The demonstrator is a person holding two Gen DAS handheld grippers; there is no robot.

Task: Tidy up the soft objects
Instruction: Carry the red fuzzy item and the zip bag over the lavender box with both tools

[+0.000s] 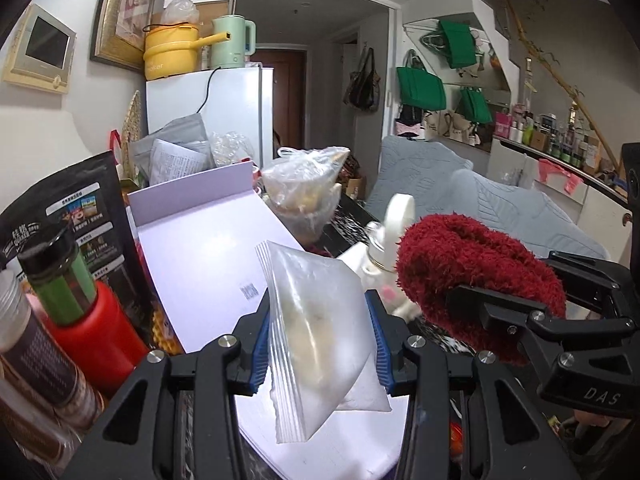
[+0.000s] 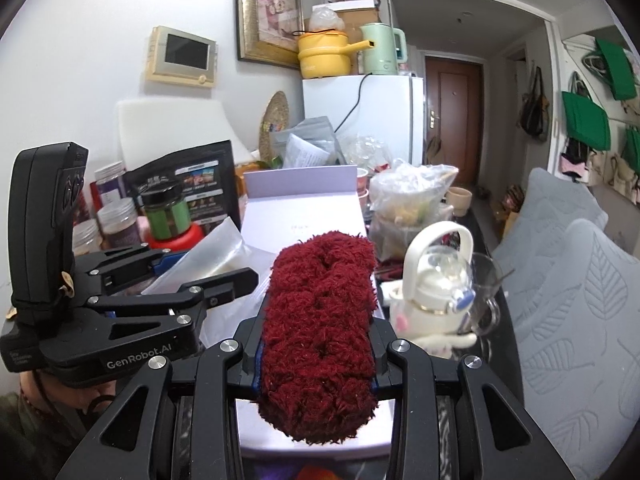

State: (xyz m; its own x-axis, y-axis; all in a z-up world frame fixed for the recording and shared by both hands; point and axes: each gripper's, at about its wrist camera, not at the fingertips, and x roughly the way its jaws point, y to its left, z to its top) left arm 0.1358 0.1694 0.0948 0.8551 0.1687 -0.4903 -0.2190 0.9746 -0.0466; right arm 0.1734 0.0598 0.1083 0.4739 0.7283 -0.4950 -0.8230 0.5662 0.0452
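The left tongs clench a plastic bag and the right tongs grasp a red sock beside it, likely for bagging.

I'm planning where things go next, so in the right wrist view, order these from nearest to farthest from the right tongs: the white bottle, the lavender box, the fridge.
1. White bottle: just right of the right tongs, which hold the red fuzzy cloth.
2. Lavender box: straight ahead, beyond the cloth.
3. Fridge: at the back, behind the clutter.
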